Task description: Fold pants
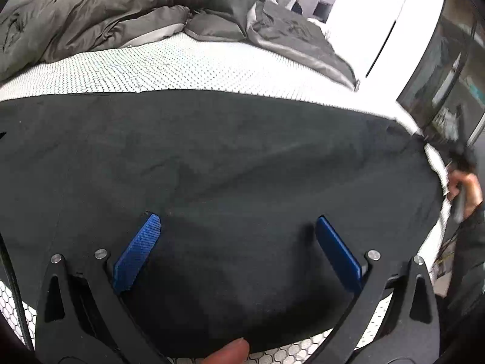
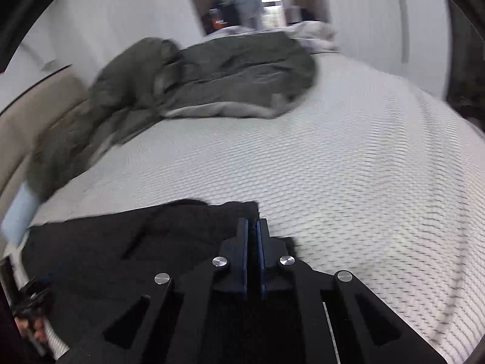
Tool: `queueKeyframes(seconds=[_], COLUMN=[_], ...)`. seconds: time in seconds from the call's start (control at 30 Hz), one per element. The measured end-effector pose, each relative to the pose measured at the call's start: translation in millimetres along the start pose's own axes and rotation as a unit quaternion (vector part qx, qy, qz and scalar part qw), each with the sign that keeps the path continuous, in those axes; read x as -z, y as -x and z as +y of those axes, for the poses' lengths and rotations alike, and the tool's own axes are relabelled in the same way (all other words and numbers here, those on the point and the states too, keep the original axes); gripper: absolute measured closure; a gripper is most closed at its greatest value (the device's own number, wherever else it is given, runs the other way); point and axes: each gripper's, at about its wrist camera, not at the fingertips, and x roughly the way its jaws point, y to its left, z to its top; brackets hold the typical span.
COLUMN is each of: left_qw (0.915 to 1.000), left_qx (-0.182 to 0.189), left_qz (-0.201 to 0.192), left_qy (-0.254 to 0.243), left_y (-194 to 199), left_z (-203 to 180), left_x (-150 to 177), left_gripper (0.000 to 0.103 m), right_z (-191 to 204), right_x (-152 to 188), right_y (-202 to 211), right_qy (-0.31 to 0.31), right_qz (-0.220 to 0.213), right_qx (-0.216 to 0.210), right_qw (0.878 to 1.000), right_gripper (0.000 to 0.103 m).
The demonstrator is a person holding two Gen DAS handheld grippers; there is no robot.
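In the left wrist view, the black pants point(image 1: 212, 166) are seen spread flat across the middle and lower part of the frame, on a white mattress point(image 1: 182, 66) with a dotted cover. The left gripper point(image 1: 238, 221) is held over the cloth at the bottom of the frame with its blue pads point(image 1: 138, 251) spread wide apart, nothing gripped between them. A fingertip point(image 1: 230, 352) shows at the bottom edge. A grey duvet point(image 1: 121, 9) is bunched along the top of the frame. At the right edge a hand point(image 1: 466, 191) on the other tool is blurred (its details cannot be made out).

In the right wrist view, the right gripper point(image 2: 252, 227) is seen at lower centre with its jaws drawn together on an edge of the pants point(image 2: 106, 257), which fill the lower left of the frame; only a thin slit is left between the pads. The mattress point(image 2: 348, 166) fills the centre and right, and the duvet point(image 2: 212, 79) is heaped in the upper left. The left gripper point(image 2: 30, 300) is blurred at the lower left edge
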Motion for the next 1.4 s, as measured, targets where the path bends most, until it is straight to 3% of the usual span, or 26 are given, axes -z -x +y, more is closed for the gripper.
queueKeyframes(seconds=[0.1,0.17,0.23,0.3,0.4,0.43,0.47,0.6,0.63,0.7,0.73,0.83,0.9,0.93,0.97,1.03,1.1,1.2,1.23,1.3,1.33,1.4], left_qw=[0.9998,0.9998,0.9999,0.9999,0.9999,0.9999,0.9998,0.9991,0.9987,0.9984,0.9981,0.9979,0.9977,0.9977,0.9976,0.9958,0.9927,0.9909,0.9922,0.9942,0.9946,0.9949], left_qx=[0.005,0.001,-0.001,-0.004,-0.01,-0.014,-0.019,-0.038,-0.045,-0.049,-0.053,-0.058,-0.058,-0.052,-0.046,-0.038,-0.046,-0.056,-0.05,-0.039,-0.036,-0.035], left_qz=[-0.003,-0.002,-0.003,-0.003,-0.002,-0.002,0.0,0.009,0.013,0.015,0.015,0.01,0.0,-0.006,-0.012,-0.018,-0.007,0.015,0.019,0.021,0.021,0.022], left_qy=[0.016,0.019,0.017,0.015,0.009,0.006,0.001,-0.014,-0.02,-0.025,-0.028,-0.028,-0.033,-0.042,-0.05,-0.081,-0.111,-0.122,-0.113,-0.098,-0.094,-0.092], left_y=[4,4,5,4,3,2,1,-7,-10,-13,-14,-12,-7,-5,-2,0,-7,-22,-24,-24,-24,-25], left_z=[7,9,10,9,6,5,3,-3,-4,-7,-8,-9,-13,-17,-21,-33,-43,-45,-41,-34,-32,-30], left_x=[-3,-3,-3,-3,-4,-3,-3,-1,0,1,1,1,1,1,2,4,8,10,9,7,7,8], left_gripper=[0.001,0.001,0.001,0.001,0.001,0.001,0.001,0.001,0.001,0.001,0.001,0.001,0.001,0.001,0.001,0.001,0.001,0.001,0.001,0.001,0.001,0.001], right_z=[-8,-22,-32,-33,-20,-12,-3,36,43,53,54,59,79,92,107,127,169,227,242,246,234,195], right_x=[6,9,6,3,1,3,5,23,28,41,45,44,43,46,50,68,91,127,140,149,147,138], right_y=[-28,-36,-31,-10,20,29,33,20,11,-13,-20,5,32,42,52,62,52,32,26,23,25,27], right_qy=[-0.003,-0.042,-0.071,-0.076,-0.054,-0.045,-0.034,0.037,0.062,0.132,0.152,0.136,0.141,0.142,0.142,0.151,0.193,0.279,0.318,0.36,0.353,0.308], right_qz=[0.028,0.036,0.039,0.012,-0.025,-0.034,-0.034,0.005,0.024,0.063,0.068,0.034,-0.009,-0.025,-0.04,-0.042,-0.006,0.037,0.054,0.05,0.054,0.064], right_qx=[0.07,0.082,0.051,0.038,0.024,0.005,-0.01,-0.054,-0.036,0.118,0.162,0.171,0.151,0.129,0.092,0.029,-0.018,-0.031,-0.033,-0.018,-0.019,0.01], right_qw=[0.997,0.995,0.995,0.996,0.998,0.998,0.999,0.998,0.997,0.982,0.973,0.975,0.978,0.981,0.985,0.987,0.981,0.959,0.946,0.932,0.934,0.949], right_gripper=[0.102,0.102,0.1,0.092,0.072,0.06,0.055,0.054,0.054,0.05,0.044,0.044,0.044,0.039,0.024,0.011,0.011,0.011,0.011,0.011,0.011,0.01])
